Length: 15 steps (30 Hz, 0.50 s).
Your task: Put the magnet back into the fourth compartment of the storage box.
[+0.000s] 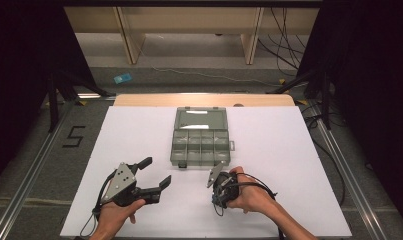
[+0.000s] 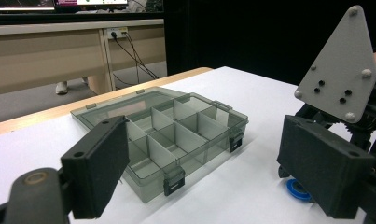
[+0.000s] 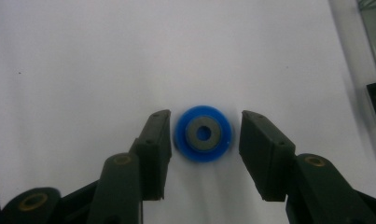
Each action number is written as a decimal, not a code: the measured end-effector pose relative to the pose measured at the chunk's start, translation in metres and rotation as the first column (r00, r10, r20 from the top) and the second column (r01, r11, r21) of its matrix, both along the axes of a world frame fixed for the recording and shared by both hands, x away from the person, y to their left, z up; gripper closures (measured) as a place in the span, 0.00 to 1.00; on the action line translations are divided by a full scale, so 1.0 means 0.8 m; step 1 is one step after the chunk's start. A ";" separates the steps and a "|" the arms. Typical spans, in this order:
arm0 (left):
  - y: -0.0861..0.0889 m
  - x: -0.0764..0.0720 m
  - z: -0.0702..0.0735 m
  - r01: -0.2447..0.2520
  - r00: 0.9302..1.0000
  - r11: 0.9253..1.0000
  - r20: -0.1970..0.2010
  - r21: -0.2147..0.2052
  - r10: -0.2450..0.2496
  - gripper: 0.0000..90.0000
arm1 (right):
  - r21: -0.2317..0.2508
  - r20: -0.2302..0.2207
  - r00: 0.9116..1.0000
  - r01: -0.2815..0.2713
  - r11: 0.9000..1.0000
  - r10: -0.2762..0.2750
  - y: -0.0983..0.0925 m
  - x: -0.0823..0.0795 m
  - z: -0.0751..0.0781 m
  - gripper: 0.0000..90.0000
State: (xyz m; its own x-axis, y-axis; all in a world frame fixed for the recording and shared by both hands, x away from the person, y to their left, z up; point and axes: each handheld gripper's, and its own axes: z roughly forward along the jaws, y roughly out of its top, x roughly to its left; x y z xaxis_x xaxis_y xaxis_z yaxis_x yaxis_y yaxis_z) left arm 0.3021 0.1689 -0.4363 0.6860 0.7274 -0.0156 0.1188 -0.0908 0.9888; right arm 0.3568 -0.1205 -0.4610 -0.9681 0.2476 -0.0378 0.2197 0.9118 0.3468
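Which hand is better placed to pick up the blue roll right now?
Right. Its tool points down with the blue roll between its open jaws, a small gap each side. The left tool hovers open, off to the side.

blue spool [image 2: 298, 190]: left gripper view – mostly hidden behind the near black jaw, only a sliver of rim shows
spool-to-pad contact: right gripper view – gap or touch at either pad, can't tell
right gripper [image 1: 220, 176]: high view – jaws hidden under its grey plate and the hand [image 1: 249, 192]
compartment box [image 3: 373, 28]: right gripper view – cut off at the right edge, just a corner and one black latch
box contents: high view – too small to tell
left gripper [image 2: 213, 168]: own view – jaw bases cut off at the bottom edge
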 end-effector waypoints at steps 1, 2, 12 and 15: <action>0.000 0.000 0.000 0.000 1.000 1.000 0.000 0.000 0.000 0.18 | -0.001 -0.002 1.000 0.000 1.000 0.000 0.001 0.000 0.000 0.62; 0.000 0.000 0.000 0.000 1.000 1.000 0.000 0.000 0.000 0.18 | -0.005 -0.004 1.000 0.001 1.000 -0.001 0.001 0.000 0.000 0.63; 0.000 0.000 0.000 0.001 1.000 1.000 0.000 0.000 -0.001 0.18 | -0.017 -0.015 1.000 -0.006 1.000 0.005 0.004 0.002 0.000 0.69; 0.000 0.000 0.000 0.001 1.000 1.000 0.000 0.001 -0.001 0.18 | -0.020 -0.013 1.000 -0.015 1.000 0.014 0.005 0.001 0.001 0.69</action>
